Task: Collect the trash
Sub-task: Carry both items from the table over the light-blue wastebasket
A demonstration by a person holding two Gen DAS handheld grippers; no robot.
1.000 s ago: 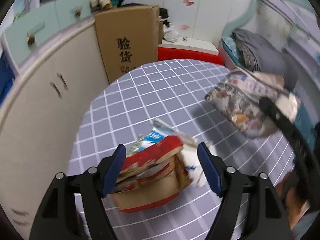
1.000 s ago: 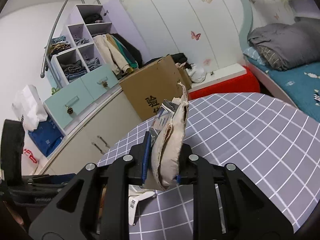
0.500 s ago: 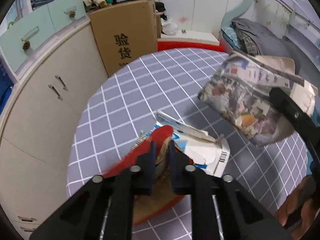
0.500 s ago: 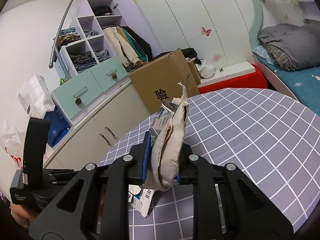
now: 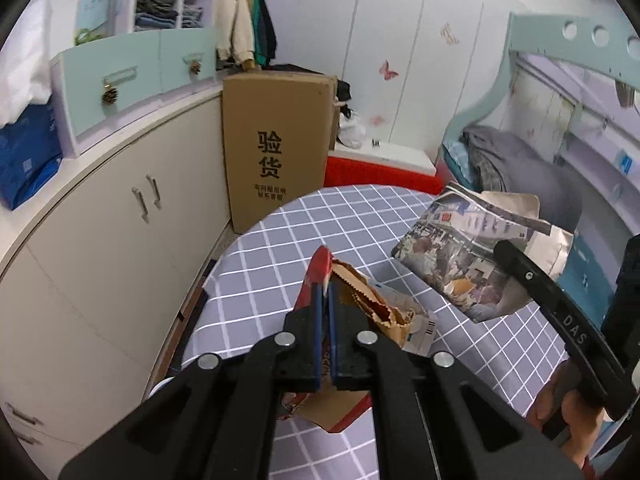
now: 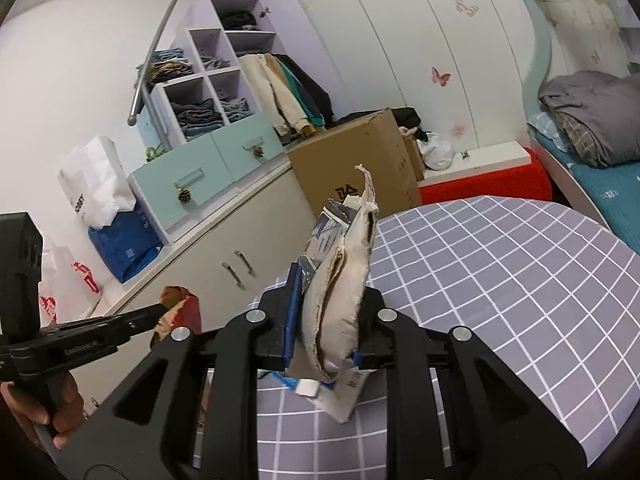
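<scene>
Checked counter (image 5: 304, 216): left gripper (image 5: 325, 300) pinching light, crumply red paper bag (image 5: 320, 268) at rim; right gripper (image 6: 326, 320) clamping soft folded newspaper (image 6: 340, 280).

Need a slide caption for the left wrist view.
Left gripper shut on red paper bag above checked table; right gripper's printed pouch alongside.
</scene>
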